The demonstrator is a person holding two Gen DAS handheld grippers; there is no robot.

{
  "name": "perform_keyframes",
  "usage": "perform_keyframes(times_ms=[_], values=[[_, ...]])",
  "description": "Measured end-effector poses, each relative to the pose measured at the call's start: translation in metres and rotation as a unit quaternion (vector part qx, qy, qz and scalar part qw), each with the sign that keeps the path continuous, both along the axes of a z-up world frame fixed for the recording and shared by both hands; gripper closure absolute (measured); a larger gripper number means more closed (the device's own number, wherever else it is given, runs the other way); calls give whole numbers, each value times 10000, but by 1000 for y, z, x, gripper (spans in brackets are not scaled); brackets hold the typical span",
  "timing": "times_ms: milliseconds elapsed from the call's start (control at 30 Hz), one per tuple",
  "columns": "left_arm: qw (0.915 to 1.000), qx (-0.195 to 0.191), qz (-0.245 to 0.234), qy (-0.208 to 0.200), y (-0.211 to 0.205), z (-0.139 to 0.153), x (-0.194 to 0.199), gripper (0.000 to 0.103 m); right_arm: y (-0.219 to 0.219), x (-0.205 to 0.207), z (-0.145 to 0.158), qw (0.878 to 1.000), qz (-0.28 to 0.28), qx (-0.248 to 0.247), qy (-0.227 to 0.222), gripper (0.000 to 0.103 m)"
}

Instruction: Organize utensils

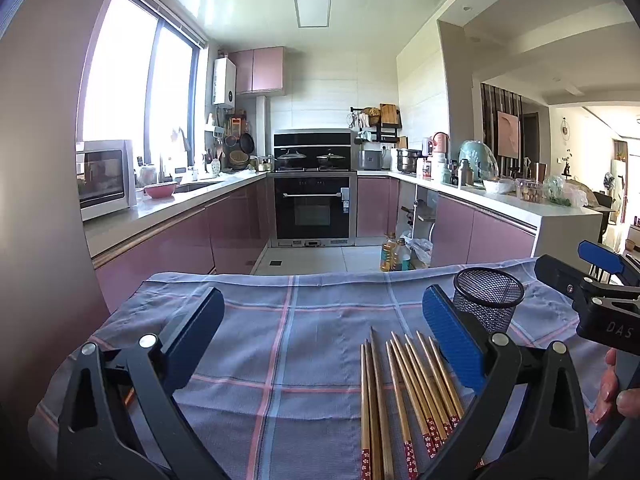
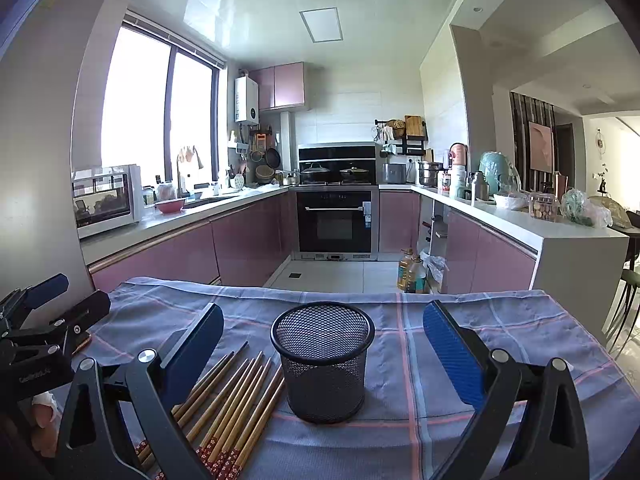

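A table covered by a blue checked cloth (image 2: pixel 460 344) carries a black mesh cup (image 2: pixel 323 360) standing upright near the far edge, with wooden chopsticks (image 2: pixel 236 396) lying loose just beside it. The left gripper (image 1: pixel 320 336) and right gripper (image 2: pixel 323 344) hover wide open, holding nothing. Organizing seems not yet begun; next, probably pinch one chopstick.

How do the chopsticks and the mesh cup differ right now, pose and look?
The chopsticks lie flat in a loose fan; the mesh cup stands upright with its mouth open. The chopsticks are tan wood with red patterned ends; the mesh cup is black wire mesh, see-through and empty. The chopsticks are many thin sticks; the mesh cup is one wide cylinder. Both rest on the plaid cloth, side by side, ungripped.
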State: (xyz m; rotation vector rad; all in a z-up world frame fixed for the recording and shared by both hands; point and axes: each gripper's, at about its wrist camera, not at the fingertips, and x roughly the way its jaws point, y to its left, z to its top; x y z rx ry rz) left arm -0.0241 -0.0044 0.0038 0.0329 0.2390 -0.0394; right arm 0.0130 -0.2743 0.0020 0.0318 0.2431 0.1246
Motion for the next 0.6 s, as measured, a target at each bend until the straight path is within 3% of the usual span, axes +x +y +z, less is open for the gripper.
perform_keyframes(times_ms=[600], values=[[9999,18,-68,-113,-1,4,-4,5,-1,-1,3,10000,10,32,-18,6]])
